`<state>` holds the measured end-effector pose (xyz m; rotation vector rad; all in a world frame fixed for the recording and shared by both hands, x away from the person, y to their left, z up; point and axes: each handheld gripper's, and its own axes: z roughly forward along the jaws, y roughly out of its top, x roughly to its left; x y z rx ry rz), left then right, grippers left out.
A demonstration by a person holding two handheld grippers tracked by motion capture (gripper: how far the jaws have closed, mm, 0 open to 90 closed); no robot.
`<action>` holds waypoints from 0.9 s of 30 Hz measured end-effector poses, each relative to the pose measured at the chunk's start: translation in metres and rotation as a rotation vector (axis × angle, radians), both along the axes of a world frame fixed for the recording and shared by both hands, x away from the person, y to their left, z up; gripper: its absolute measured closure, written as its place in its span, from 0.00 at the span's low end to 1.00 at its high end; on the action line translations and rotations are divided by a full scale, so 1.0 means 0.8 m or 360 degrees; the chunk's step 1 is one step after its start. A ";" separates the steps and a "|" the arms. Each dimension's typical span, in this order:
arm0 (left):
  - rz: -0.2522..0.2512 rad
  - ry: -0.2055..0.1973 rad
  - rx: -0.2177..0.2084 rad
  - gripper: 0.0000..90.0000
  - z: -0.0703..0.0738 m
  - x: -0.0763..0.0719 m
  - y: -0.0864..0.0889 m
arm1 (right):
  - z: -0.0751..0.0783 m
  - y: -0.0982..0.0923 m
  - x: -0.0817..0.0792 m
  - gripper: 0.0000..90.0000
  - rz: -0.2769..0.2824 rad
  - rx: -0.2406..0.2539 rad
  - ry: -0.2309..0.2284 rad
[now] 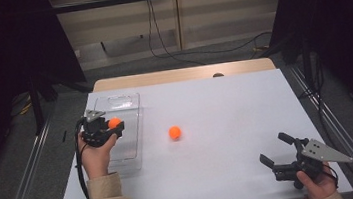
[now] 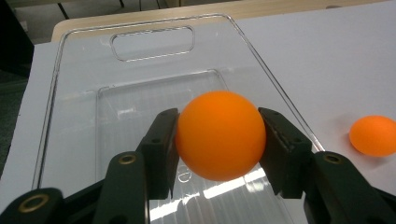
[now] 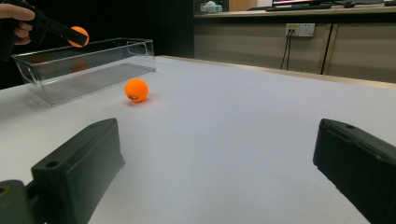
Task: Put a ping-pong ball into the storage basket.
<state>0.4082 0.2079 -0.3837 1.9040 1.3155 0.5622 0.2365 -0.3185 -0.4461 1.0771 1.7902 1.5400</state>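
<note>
Orange against clear plastic: one ball (image 2: 219, 140) pinched between the black pads of the left tongs (image 1: 113, 126), gripped on both sides at its widest part, probably to keep so smooth and round a thing from slipping out. Held in the air over the open box (image 1: 138, 115), higher than the rim as seen from the right gripper view, and above the side nearer the middle of the table (image 1: 225, 104). Looks poised for a drop into the box rather than a careful set-down. Nothing to be made out inside the box as yet apart from orange reflections on its walls. Box placed lengthwise at the left, within easy reach of the left hand (image 1: 95, 156), cut-out handle at the far end. Second ball (image 1: 174, 132) resting loose on the white table, just beside the box but clear of its wall, roughly between the two hands, likely next in line for the same trip. Right tongs (image 1: 273, 148) spread wide with nothing between them, low over the near right corner of the table, well apart from both balls, pointed towards the loose one; seemingly waiting in the right hand (image 1: 318, 180). By count: two orange balls, one clear box, two pairs of tongs, two hands, one table.
</note>
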 end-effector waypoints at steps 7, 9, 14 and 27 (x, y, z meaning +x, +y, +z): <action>0.0018 -0.0006 0.0006 0.56 -0.001 0.000 0.002 | 0.000 0.000 0.000 0.01 -0.0003 0.0004 0.0000; 0.0022 -0.0008 0.0017 0.56 -0.001 0.000 0.003 | 0.000 0.000 0.000 0.01 -0.0003 0.0004 -0.0001; 0.0035 -0.0015 0.0025 0.54 -0.001 0.000 0.003 | 0.000 0.000 0.000 0.01 -0.0002 0.0005 0.0001; 0.0015 -0.0027 0.0024 0.47 0.002 -0.002 -0.002 | 0.000 0.000 0.000 0.01 0.0000 0.0002 0.0000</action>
